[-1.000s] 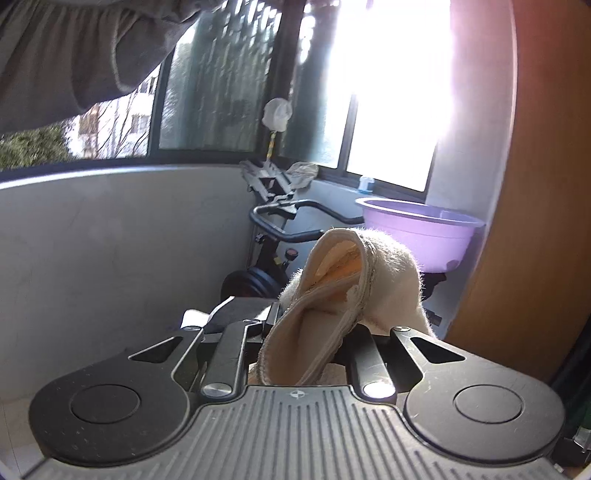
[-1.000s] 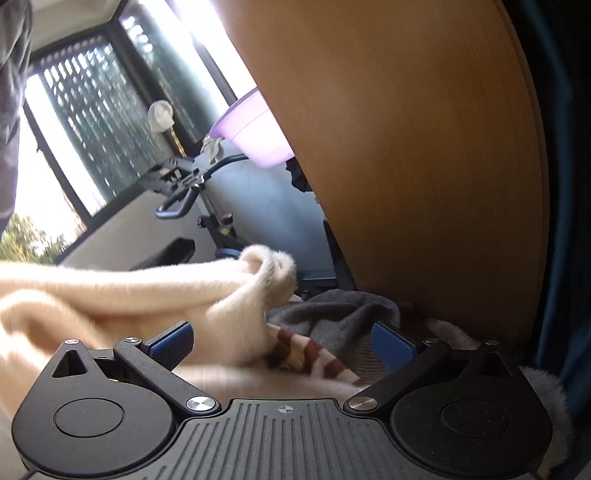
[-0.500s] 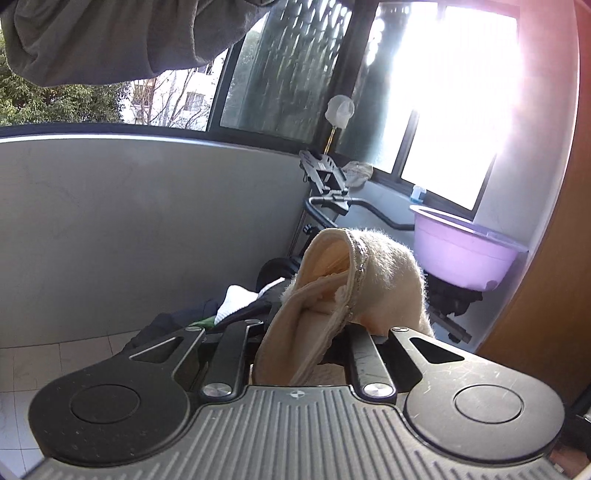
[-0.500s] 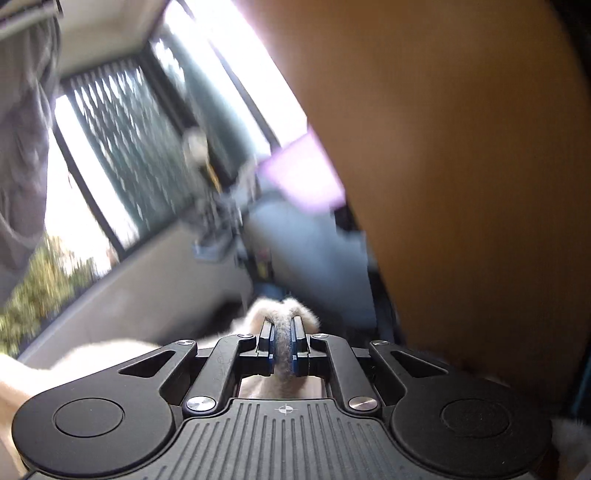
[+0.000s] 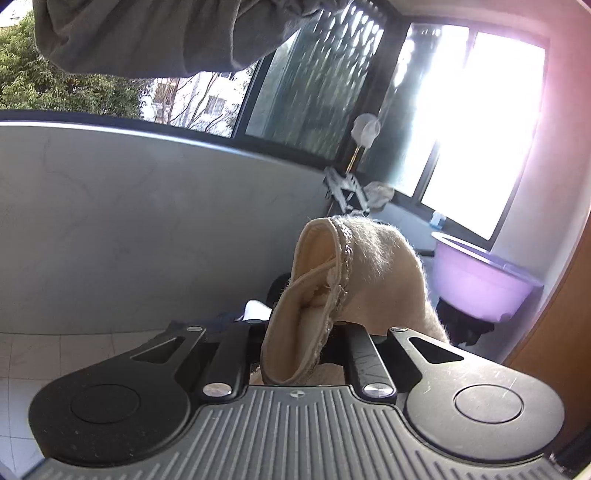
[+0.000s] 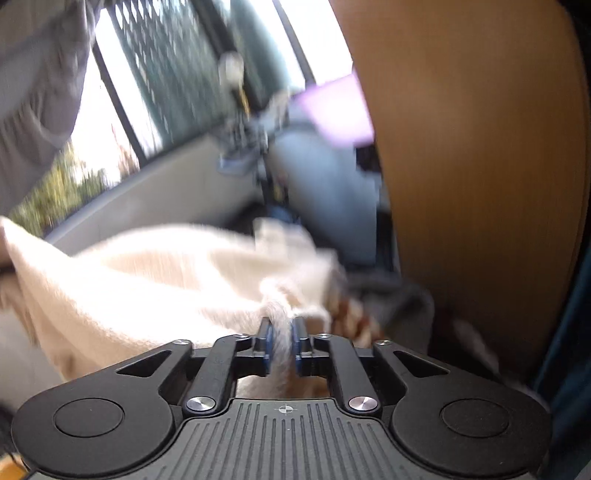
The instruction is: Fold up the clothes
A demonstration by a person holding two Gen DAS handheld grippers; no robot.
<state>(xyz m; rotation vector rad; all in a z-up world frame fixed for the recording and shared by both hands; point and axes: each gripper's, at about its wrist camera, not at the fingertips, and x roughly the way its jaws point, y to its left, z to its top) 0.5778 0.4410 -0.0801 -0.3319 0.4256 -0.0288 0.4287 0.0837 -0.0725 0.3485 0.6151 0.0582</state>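
Cream fleece garment [image 5: 373, 273] held off any surface by both grippers, 1 corner or edge each. Left gripper [image 5: 295, 332]: fingers closed in on a stitched hem, which loops up above them. Right gripper [image 6: 281, 343]: blue-padded fingers [image 6: 266, 341] clamped on a thin pinch of the same garment [image 6: 155, 273], cloth stretching away to the left of that view. Progress judged early: garment is lifted and spread between the 2 grips, no fold visible, no laying-down done. Left to do, by my reading: tension the span, bring it onto a flat surface, make the folds. No counter is visible in either view; the only surface seen is pale tiled floor [image 5: 55, 354] at lower left. More clothes lie beyond: a dark and white heap [image 5: 255, 310] and a grey item with a striped piece [image 6: 351, 314], probably unfolded, though the right view is motion-blurred. Room: balcony-like space, grey low wall [image 5: 129, 229], large windows [image 5: 461, 129] with strong backlight, purple basin [image 5: 480, 284], wooden panel [image 6: 480, 166] at right, grey cloth hanging overhead [image 5: 166, 33].
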